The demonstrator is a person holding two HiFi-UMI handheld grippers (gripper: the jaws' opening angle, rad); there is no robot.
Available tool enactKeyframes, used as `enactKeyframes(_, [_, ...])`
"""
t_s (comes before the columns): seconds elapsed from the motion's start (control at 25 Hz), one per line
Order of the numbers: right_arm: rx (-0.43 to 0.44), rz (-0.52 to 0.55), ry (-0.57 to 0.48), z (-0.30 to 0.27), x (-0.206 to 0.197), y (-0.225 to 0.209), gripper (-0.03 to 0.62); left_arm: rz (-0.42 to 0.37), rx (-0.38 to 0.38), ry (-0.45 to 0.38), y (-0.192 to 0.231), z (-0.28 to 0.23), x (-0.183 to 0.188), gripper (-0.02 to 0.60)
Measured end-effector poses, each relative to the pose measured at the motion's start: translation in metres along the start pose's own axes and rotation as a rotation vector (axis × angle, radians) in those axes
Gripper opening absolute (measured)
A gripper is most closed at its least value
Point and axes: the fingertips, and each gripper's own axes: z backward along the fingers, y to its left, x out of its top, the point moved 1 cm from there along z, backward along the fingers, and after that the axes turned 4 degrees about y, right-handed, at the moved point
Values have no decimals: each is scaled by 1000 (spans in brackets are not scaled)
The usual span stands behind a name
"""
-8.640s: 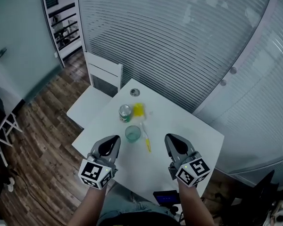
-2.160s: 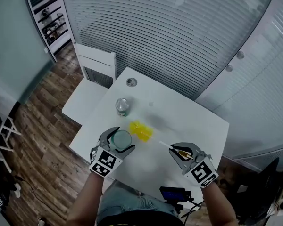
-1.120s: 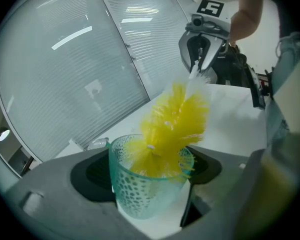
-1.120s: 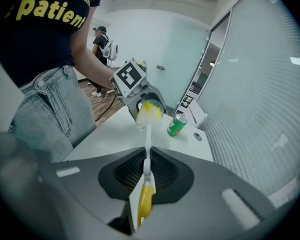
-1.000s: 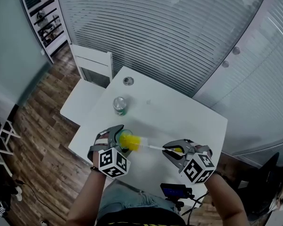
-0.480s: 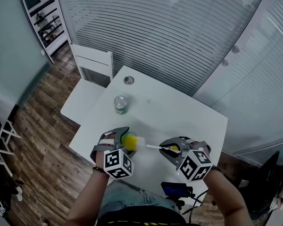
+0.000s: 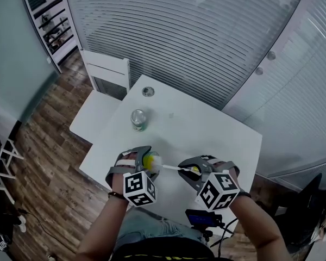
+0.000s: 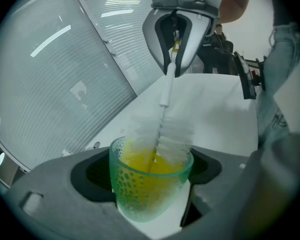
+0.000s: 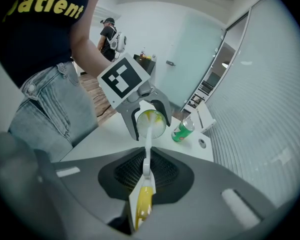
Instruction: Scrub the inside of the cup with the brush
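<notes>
Sitting clamped in left gripper [image 7: 142, 157], cup [image 8: 140, 194] contains brush [image 8: 174, 134] held by right gripper [image 7: 189, 170].

Yellow letters "atient", their start cut off, stand on the black T-shirt [image 9: 35, 29], up and left of the cup [image 9: 150, 123]. Print on the green can [image 9: 181, 131], just right of the cup, is unreadable.

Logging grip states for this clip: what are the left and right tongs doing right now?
Left tongs: closed on the green cup.
Right tongs: closed on the brush handle.
</notes>
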Motion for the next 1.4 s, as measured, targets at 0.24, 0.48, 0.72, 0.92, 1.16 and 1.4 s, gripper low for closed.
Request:
enactKeyframes(0.24, [3, -32, 10, -7, -1, -6, 35, -18, -4, 12, -2, -2, 0, 417])
enactKeyframes(0.48, [29, -94, 24, -10, -11, -9, 35, -17, 0, 3, -2, -2, 3, 417])
enactKeyframes(0.72, [48, -77, 61, -15, -17, 1, 34, -17, -2, 5, -3, -3, 2, 417])
enactKeyframes(0.92, [56, -59, 41, -9, -6, 8, 35, -20, -2, 10, -4, -3, 1, 417])
enactKeyframes(1.16, [26, -9, 63, 1, 2, 5, 35, -26, -3, 22, -6, -4, 1, 417])
enactKeyframes(1.4, [17, -38, 56, 5, 2, -4, 35, -33, 0, 40, -4, -6, -6, 417])
